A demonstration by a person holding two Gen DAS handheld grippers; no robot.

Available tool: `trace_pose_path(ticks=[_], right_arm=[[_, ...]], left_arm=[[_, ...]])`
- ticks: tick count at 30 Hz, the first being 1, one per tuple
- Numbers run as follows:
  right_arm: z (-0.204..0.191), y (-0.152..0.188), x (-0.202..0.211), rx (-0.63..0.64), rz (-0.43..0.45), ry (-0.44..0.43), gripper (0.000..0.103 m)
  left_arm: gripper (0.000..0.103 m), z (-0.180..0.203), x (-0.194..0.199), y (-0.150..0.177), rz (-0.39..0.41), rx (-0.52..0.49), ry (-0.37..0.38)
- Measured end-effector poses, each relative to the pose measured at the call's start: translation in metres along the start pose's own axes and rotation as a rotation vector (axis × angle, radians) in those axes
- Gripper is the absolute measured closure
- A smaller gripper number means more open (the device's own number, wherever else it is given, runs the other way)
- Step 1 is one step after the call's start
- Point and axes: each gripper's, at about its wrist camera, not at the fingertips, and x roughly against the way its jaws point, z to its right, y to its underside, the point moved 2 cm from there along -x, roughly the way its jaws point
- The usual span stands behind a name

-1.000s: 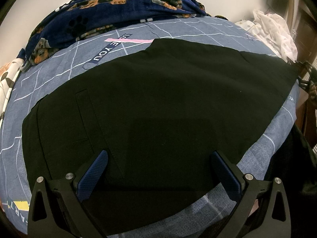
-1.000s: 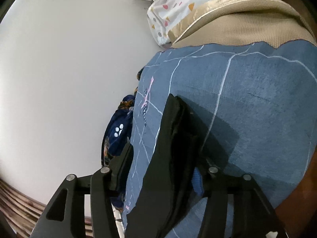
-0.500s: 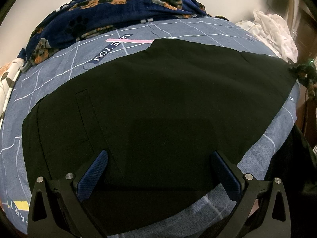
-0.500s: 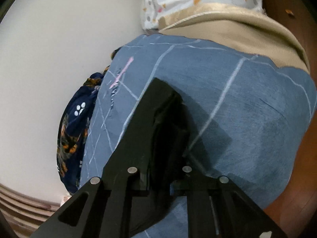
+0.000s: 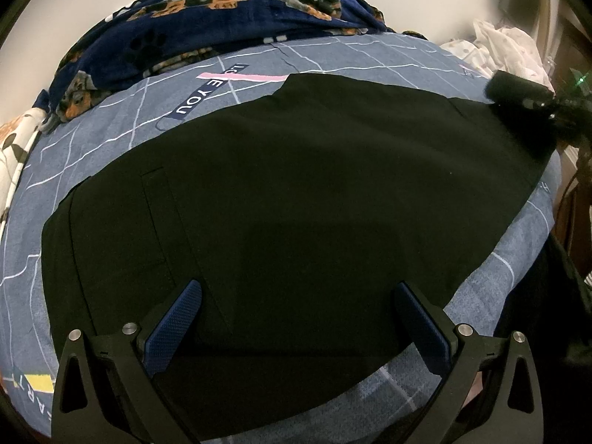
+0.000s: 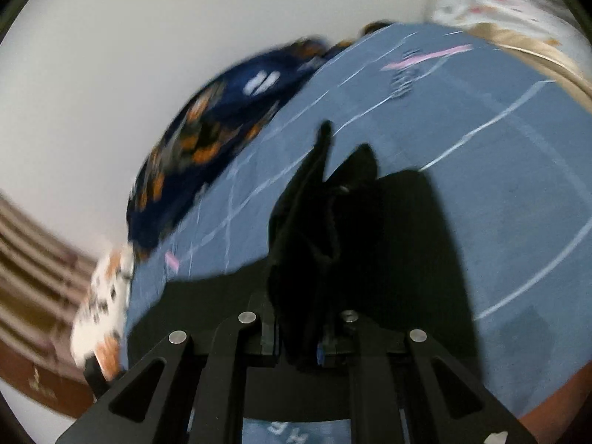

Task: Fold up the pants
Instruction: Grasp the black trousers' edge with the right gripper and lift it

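Black pants (image 5: 296,199) lie spread flat on a bed with a blue-grey sheet (image 5: 111,140) marked with white grid lines and printed letters. They cover most of the sheet in the left wrist view, reaching from the near left edge to the far right.

The left hand-held gripper (image 5: 296,318) hangs over the near part of the pants with its jaws wide apart; its blue pads (image 5: 174,327) have nothing between them, and whether they touch the cloth cannot be told.

The right hand-held gripper (image 6: 299,336) is nearly closed and pinches a bunched end of the pants (image 6: 314,229), which stands up in folds between its fingers above the sheet (image 6: 499,185). From the left wrist view this gripper (image 5: 532,98) appears at the far right corner of the pants, holding the rolled-up cloth there.

A dark blue blanket (image 5: 207,26) with a dog print lies along the far side of the bed against a pale wall. White patterned cloth (image 5: 507,48) is heaped at the far right. The right wrist view is blurred.
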Motion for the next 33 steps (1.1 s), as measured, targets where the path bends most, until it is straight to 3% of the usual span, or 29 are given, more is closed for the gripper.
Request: trace_pose_path(ticks=[5, 10, 26, 33], right_arm=[[-0.04, 0.037, -0.041, 0.085, -0.109, -0.021, 0.089], [-0.06, 0.057, -0.059, 0.126, -0.158, -0.04, 0.089], [-0.121, 0.089, -0.088, 0.345, -0.212, 0.018, 0.089], [-0.131, 0.097, -0.094, 0.376, -0.22, 0.023, 0.089]], left_arm=[[0.0, 0.0, 0.0, 0.0, 0.005, 0.0, 0.002], [0.0, 0.001, 0.0, 0.001, 0.008, 0.001, 0.001], [0.0, 0.001, 0.0, 0.001, 0.008, 0.0, 0.001], [0.0, 0.001, 0.0, 0.001, 0.008, 0.0, 0.001]])
